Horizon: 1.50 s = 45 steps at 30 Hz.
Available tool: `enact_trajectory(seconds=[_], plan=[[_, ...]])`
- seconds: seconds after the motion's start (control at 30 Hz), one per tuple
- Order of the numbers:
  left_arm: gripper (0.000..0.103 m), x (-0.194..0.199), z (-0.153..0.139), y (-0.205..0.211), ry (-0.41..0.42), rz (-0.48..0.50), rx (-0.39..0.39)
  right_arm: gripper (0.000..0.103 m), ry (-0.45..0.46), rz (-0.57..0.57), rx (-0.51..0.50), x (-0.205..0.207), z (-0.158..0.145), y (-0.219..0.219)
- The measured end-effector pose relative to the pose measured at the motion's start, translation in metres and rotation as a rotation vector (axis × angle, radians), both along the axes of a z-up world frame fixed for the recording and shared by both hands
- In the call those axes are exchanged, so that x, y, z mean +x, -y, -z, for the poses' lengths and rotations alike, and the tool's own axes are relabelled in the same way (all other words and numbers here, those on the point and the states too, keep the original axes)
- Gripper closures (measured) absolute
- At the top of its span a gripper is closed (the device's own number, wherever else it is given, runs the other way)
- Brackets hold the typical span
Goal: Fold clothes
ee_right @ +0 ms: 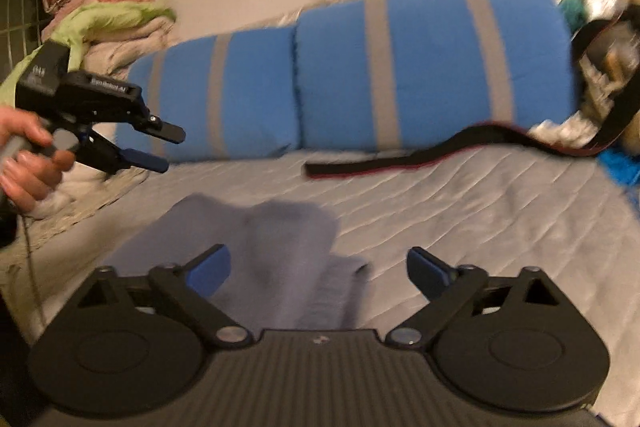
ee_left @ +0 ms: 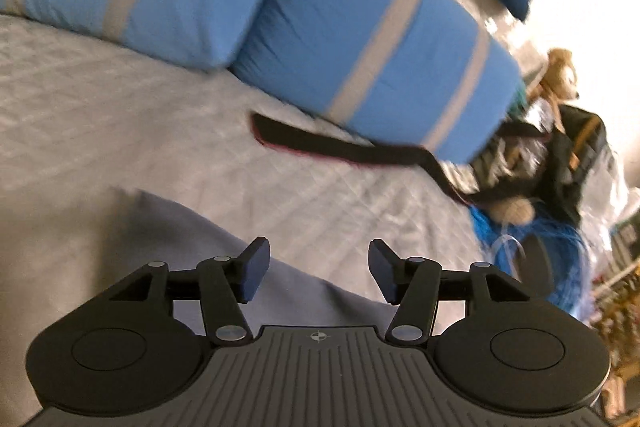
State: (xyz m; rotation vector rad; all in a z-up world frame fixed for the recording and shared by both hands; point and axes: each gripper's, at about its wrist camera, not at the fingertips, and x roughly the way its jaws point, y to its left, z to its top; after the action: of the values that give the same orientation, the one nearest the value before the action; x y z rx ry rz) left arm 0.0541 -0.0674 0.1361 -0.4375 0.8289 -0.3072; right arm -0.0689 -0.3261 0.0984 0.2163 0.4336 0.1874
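Quilted grey bedspread (ee_right: 460, 203) under two blue grey-striped pillows (ee_right: 432, 67), with a black strap (ee_right: 400, 157) lying just before them. Grey garment (ee_right: 260, 247) crumpled on the near bedspread, beneath both grippers. Left gripper (ee_right: 168, 147) spread wide, gripping nothing. Right gripper (ee_right: 318, 273) likewise wide, above the garment.
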Motion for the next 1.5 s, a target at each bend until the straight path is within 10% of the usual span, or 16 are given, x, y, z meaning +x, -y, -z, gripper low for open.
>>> enact_trajectory(seconds=[0.2, 0.47, 0.53, 0.93, 1.07, 1.2, 1.37, 1.5], plan=[[0.050, -0.015, 0.029, -0.038, 0.104, -0.045, 0.041, 0.024, -0.078, -0.013, 0.215, 0.029, 0.005, 0.018], [0.050, -0.012, 0.030, -0.042, 0.038, 0.025, 0.052, 0.086, -0.190, -0.003, 0.354, 0.067, 0.016, 0.032], [0.050, -0.012, 0.028, -0.044, 0.025, 0.028, 0.020, 0.087, -0.201, 0.004, 0.353, 0.072, 0.017, 0.035], [0.050, -0.019, 0.039, -0.049, -0.013, 0.040, 0.021, 0.085, -0.166, 0.038, 0.314, 0.091, 0.011, 0.040], [0.050, -0.022, 0.038, -0.045, 0.005, 0.044, 0.048, 0.037, -0.097, 0.090, 0.196, 0.081, 0.005, 0.033], [0.050, -0.030, 0.033, -0.036, 0.087, 0.063, 0.126, 0.028, 0.081, 0.117, -0.011, 0.054, -0.011, 0.015], [0.052, -0.039, 0.031, -0.019, 0.205, 0.117, 0.259, 0.086, 0.172, 0.031, -0.171, 0.039, -0.014, -0.016], [0.071, -0.039, 0.038, -0.004, 0.256, 0.162, 0.387, 0.093, 0.139, -0.043, -0.227, 0.050, -0.010, -0.033]])
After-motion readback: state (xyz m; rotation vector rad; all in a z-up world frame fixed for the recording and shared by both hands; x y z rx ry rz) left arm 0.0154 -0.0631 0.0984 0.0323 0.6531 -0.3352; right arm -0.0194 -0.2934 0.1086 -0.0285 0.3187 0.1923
